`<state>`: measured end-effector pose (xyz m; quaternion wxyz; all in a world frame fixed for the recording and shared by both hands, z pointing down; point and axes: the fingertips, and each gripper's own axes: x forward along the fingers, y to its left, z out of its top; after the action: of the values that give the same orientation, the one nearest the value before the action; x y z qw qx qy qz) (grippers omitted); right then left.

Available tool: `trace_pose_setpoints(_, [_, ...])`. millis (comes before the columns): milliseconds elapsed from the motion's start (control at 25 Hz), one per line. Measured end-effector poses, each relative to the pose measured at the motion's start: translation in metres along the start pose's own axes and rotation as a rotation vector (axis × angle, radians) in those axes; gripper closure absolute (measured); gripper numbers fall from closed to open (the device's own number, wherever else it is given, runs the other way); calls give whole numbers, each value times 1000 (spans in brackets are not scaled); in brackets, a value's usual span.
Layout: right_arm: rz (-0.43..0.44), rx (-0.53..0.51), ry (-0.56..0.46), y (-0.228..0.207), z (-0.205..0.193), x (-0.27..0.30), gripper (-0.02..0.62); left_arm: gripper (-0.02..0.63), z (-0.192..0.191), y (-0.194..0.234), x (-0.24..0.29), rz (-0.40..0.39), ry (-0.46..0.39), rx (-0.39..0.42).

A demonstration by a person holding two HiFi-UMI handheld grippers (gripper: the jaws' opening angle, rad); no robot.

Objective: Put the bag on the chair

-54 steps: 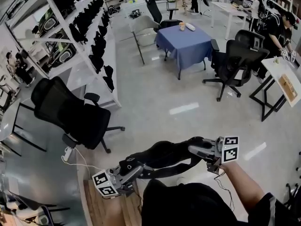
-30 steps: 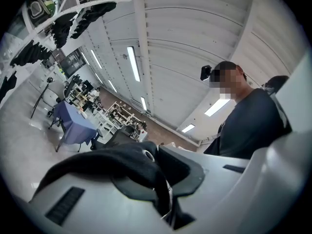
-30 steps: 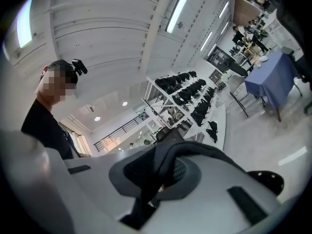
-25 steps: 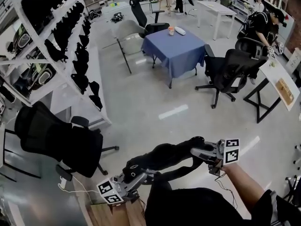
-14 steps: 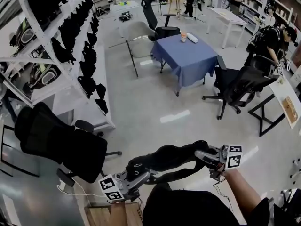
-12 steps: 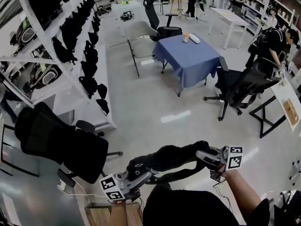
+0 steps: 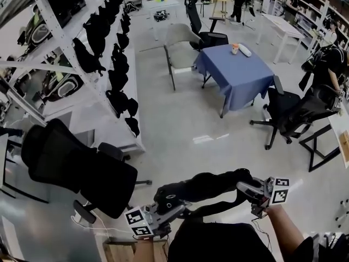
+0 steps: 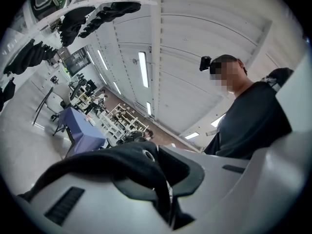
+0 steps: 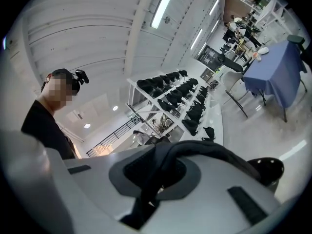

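In the head view, a black bag [image 7: 206, 183] is held up above the pale floor [image 7: 180, 130], stretched between the left gripper [image 7: 170, 203] and the right gripper [image 7: 242, 187], just in front of the person's dark-clothed torso [image 7: 218, 243]. A black office chair [image 7: 82, 165] is seen near the bag, at its left, with a white cable [image 7: 90, 225] lying by its base. A white rack [image 7: 82, 53] hung with dark bags is set behind that chair. Farther off, a table under a blue cloth [image 7: 235, 72] is flanked by a grey chair [image 7: 180, 40] and a second black office chair [image 7: 297, 111]; bare floor lies between these and the bag.

In the left gripper view, the jaws are seen pressed together on a fold of the bag's black fabric, which is draped over the grey jaw bodies. The blue table and the rack are visible beyond.

In the right gripper view, the jaws are likewise clamped on the bag's black fabric, bunched in the gap between them. The rack and the blue table are seen behind.
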<state>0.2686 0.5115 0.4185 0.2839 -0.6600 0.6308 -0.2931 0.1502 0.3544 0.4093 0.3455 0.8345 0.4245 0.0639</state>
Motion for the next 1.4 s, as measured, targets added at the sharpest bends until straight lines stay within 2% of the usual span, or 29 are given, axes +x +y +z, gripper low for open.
trace_pose_setpoints(240, [7, 17, -35, -6, 6, 46, 574, 577, 23, 25, -30, 1, -13, -1])
trace_pose_setpoints(480, [27, 33, -10, -2, -1, 91, 574, 577, 38, 39, -66, 38, -65, 3])
trace_pose_setpoints(720, [113, 58, 26, 1, 2, 125, 574, 577, 45, 38, -93, 102, -125, 31])
trace_pose_setpoints(880, [196, 51, 109, -8, 5, 166, 574, 577, 51, 45, -112, 177, -179, 42])
trace_pose_setpoints(1040, [334, 59, 184, -14, 10, 210, 574, 577, 62, 56, -132, 267, -243, 67])
trace_pose_setpoints(1200, [439, 88, 291, -40, 19, 265, 574, 577, 77, 83, -148, 391, -294, 95])
trace_pose_setpoints(1400, [544, 84, 446, -61, 30, 338, 574, 577, 97, 116, -175, 543, -440, 79])
